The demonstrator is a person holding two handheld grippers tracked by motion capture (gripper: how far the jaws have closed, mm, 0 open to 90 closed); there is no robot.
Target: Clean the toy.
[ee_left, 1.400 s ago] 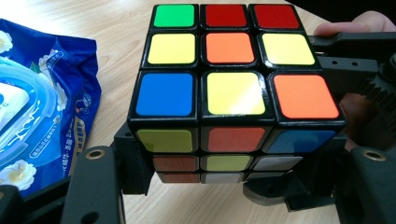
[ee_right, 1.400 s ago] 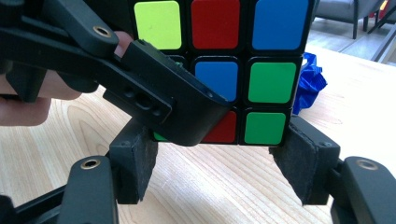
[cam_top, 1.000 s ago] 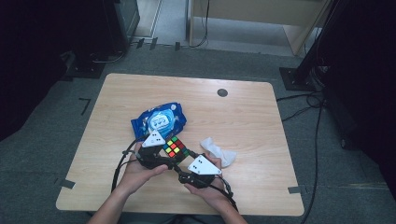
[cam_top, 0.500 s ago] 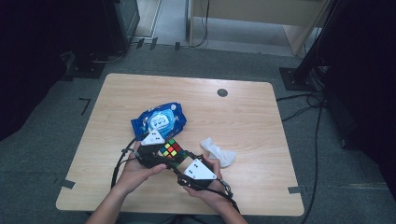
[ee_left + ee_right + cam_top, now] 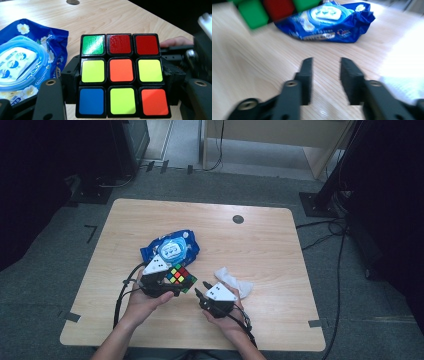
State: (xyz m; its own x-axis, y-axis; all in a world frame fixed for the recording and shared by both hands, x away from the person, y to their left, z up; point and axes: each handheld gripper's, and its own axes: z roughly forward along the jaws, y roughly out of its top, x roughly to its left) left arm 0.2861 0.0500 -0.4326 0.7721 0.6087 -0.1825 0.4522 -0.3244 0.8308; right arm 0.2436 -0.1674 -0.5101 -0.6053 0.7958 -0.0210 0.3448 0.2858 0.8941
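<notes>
A scrambled Rubik's cube (image 5: 180, 276) is held just above the table near its front middle. My left gripper (image 5: 177, 284) is shut on it. In the left gripper view the black jaws press both sides of the cube (image 5: 121, 75), whose face shows green, red, yellow, orange and blue tiles. My right gripper (image 5: 201, 288) sits just right of the cube. Its jaws have just been closing. In the right gripper view it (image 5: 326, 67) stands open with a narrow gap and nothing between the pads. A blurred corner of the cube (image 5: 262, 10) shows at the upper left there.
A blue pack of wet wipes (image 5: 170, 247) lies just behind the cube. A crumpled white tissue (image 5: 234, 281) lies beside the right hand. The wooden table (image 5: 270, 250) has a dark round cap (image 5: 238, 219) near its far edge. Cables trail from both grippers.
The right gripper's jaws have narrowed and now stand a little apart from the cube's right side. The left gripper and the cube have stayed in place.
</notes>
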